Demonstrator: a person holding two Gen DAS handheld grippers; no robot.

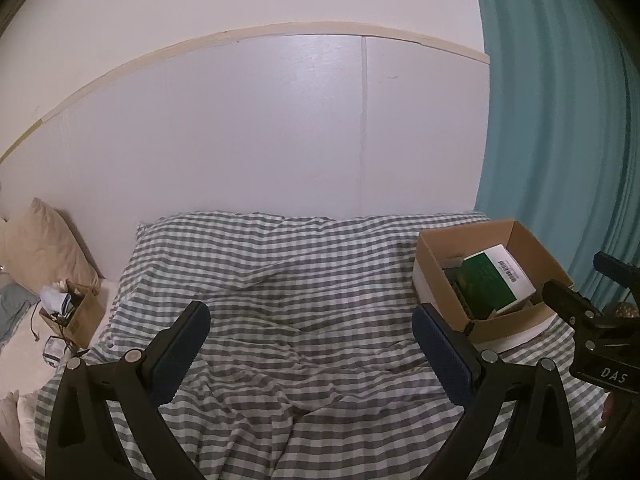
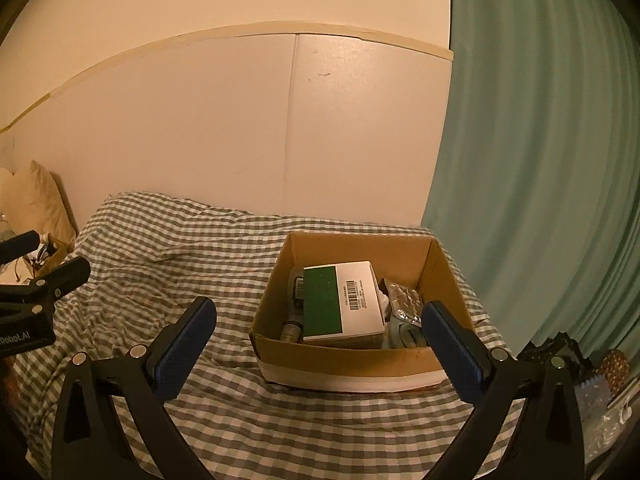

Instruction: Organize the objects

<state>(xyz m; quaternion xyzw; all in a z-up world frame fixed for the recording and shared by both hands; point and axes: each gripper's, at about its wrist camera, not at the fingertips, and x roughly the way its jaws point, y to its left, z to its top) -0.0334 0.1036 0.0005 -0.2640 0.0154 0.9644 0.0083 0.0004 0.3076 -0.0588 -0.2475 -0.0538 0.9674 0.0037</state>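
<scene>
An open cardboard box (image 2: 344, 356) sits on the checkered bed cover; it also shows at the right in the left wrist view (image 1: 434, 256). Inside lie a green-and-white carton (image 2: 340, 304), a silver foil pouch (image 2: 402, 294) and a small bottle (image 2: 291, 330). The carton shows in the left wrist view too (image 1: 496, 280). My right gripper (image 2: 320, 314) is open and empty, just in front of the box. My left gripper (image 1: 312, 322) is open and empty over bare cover, left of the box.
A second small cardboard box (image 1: 78, 316) with cables and clutter stands at the far left beside a beige pillow (image 1: 44, 240). A teal curtain (image 1: 560, 120) hangs at the right. White wall panels back the bed. Clutter lies at the lower right (image 2: 600, 380).
</scene>
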